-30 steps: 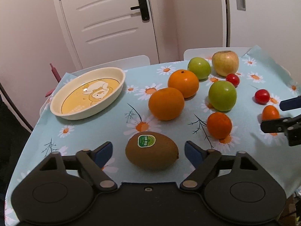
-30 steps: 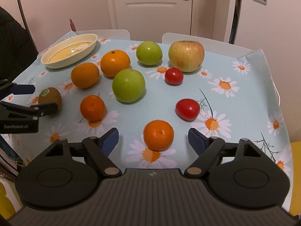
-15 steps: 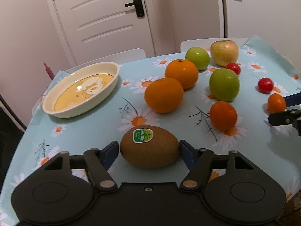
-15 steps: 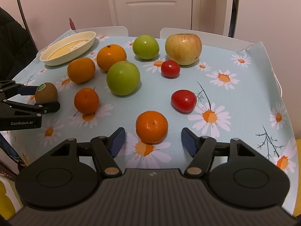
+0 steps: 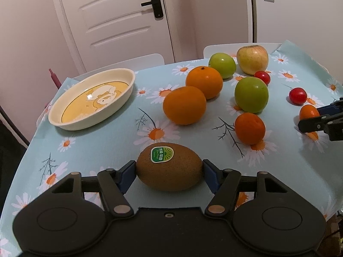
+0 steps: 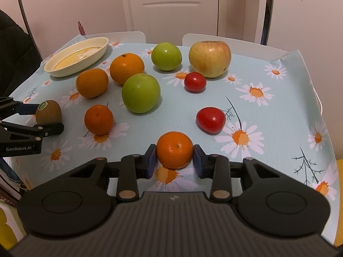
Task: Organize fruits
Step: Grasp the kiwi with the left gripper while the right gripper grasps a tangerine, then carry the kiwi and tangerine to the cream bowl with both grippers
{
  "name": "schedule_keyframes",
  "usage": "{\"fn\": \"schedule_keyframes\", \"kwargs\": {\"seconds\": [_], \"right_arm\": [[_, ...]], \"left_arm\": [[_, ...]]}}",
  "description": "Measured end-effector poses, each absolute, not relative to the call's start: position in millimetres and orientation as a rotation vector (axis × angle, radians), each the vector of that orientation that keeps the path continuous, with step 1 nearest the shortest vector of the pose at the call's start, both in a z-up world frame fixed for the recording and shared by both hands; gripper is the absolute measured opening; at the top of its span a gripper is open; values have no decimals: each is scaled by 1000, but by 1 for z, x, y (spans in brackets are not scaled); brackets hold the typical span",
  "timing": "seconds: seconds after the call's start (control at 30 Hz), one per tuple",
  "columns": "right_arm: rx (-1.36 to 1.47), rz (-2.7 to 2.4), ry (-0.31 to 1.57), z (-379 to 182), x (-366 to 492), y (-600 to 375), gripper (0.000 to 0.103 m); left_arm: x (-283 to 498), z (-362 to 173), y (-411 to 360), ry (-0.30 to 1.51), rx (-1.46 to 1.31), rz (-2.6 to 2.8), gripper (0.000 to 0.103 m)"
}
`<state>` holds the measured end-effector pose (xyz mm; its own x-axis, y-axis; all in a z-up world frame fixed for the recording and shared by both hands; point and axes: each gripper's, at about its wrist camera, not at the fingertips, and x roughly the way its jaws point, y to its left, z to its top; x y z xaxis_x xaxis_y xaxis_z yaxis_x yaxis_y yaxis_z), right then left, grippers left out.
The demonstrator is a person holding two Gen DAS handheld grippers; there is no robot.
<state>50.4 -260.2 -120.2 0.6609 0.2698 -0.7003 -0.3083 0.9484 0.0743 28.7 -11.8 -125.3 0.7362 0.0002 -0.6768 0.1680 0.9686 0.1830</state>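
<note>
Kiwi (image 5: 169, 168) is brown with a green sticker, and the left gripper (image 5: 169, 171) jaws are closing on its ends. Right gripper (image 6: 174, 156) points down and squeezes a small orange (image 6: 174, 150) on the table (image 6: 268, 115)

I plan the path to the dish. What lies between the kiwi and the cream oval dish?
Only bare daisy tablecloth; nothing stands between the kiwi and the dish. The left wrist view shows this stretch plainly.

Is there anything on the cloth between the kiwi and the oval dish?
Nothing visible: bare tablecloth runs from the kiwi, in the closing left tool, to the dish. The oranges sit right of that line.
</note>
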Motion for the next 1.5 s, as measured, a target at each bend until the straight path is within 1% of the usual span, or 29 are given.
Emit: {"fn": "schedule_keyframes", "kwargs": {"seconds": [0.3,0.57,0.8,1.0,1.17,1.5], "right_arm": [[-56,357,768,-100,55,-254,51],[-77,430,729,-60,61,-235,51],[-85,499,697,-23,82,-204,51],[-76,528,675,1,109,-170,51],[-55,520,677,11,138,-135,51],[-24,490,702,3,206,-67,51]], "left_arm": [[23,-106,-11,741,199,-57,70],[21,-66,-3,715,158,0,69],[30,-31,22,676,126,70,69],[55,-8,55,639,120,97,69],[85,0,82,626,138,82,69],[156,-12,127,640,175,22,69]]}}
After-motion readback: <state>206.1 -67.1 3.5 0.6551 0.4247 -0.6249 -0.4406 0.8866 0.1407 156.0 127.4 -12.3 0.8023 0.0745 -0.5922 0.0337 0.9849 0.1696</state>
